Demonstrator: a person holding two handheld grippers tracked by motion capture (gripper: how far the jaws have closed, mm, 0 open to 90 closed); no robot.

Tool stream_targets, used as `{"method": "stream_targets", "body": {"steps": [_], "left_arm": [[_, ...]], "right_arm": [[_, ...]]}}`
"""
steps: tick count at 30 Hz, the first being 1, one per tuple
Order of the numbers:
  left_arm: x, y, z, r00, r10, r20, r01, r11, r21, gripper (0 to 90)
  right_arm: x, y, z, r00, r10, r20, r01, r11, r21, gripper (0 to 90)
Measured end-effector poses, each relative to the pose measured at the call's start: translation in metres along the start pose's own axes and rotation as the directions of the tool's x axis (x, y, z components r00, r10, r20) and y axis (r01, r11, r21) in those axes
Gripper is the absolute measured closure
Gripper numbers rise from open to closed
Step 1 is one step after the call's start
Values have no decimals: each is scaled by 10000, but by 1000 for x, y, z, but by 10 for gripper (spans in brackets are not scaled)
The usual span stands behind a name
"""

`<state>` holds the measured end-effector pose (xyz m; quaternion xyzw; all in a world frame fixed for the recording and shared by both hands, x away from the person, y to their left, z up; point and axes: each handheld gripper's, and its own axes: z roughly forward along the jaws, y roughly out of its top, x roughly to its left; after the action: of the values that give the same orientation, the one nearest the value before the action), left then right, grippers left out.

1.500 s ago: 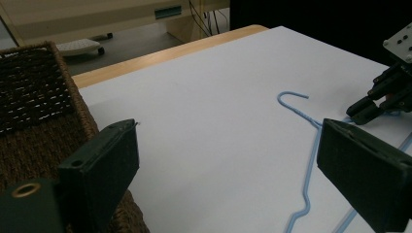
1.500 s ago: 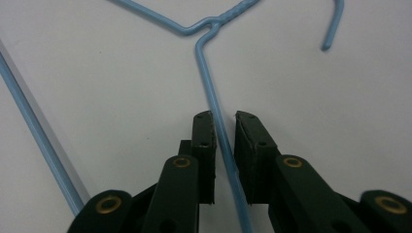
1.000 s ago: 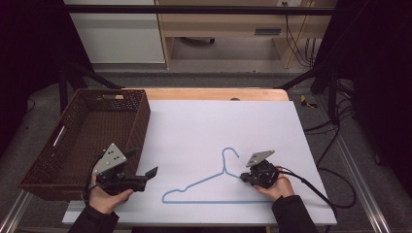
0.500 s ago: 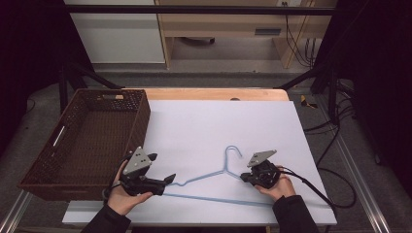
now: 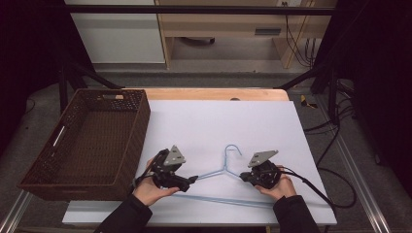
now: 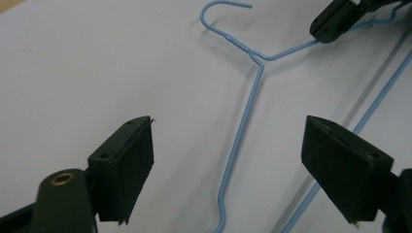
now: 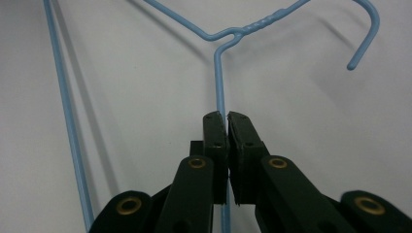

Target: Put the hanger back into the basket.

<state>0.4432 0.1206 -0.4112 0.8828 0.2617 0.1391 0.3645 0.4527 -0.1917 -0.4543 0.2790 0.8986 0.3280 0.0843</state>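
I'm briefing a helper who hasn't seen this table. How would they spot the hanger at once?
On the white table, right of the brown wicker basket, lies a blue wire hanger near the front edge. It is the one thin, light-blue wire shape there, between the open left gripper and the right gripper clamped on its arm.

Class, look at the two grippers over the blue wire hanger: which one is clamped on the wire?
The right gripper: its fingers pinch one sloping arm of the hanger. The left gripper has been closing, its fingers wide either side of the other arm, not touching.

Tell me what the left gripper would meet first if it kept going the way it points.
Probably the blue wire hanger's sloping arm, which lies between the left gripper's open, just-closing jaws; depth is unclear.
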Motion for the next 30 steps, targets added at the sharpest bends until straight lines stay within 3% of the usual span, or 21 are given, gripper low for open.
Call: {"method": "stream_targets", "body": {"steps": [3, 4, 11, 18, 20, 30], "left_arm": [[-2, 5, 12, 9998, 162, 79, -164, 9995, 269, 219], [-4, 8, 23, 9995, 282, 169, -289, 9986, 452, 228], [-4, 16, 44, 9968, 572, 564, -630, 9923, 1065, 312], [-4, 19, 67, 9951, 507, 850, -626, 9876, 1442, 400], [-5, 20, 71, 9948, 665, 776, -783, 9841, 1596, 420], [-6, 23, 82, 9941, 724, 808, -856, 9811, 1736, 540]], "right_arm": [[0, 0, 0, 10000, -23, -31, 23, 10000, -40, 876], [0, 0, 0, 9999, -112, -18, 112, 9999, -73, 876], [0, 0, -1, 10000, -89, 41, 90, 9999, -92, 876], [1, 0, -1, 9999, -97, 67, 98, 9998, -160, 876], [1, 1, -1, 9999, -111, 68, 112, 9998, -153, 876], [1, 1, -2, 9998, -151, 96, 153, 9997, -203, 876]]}}
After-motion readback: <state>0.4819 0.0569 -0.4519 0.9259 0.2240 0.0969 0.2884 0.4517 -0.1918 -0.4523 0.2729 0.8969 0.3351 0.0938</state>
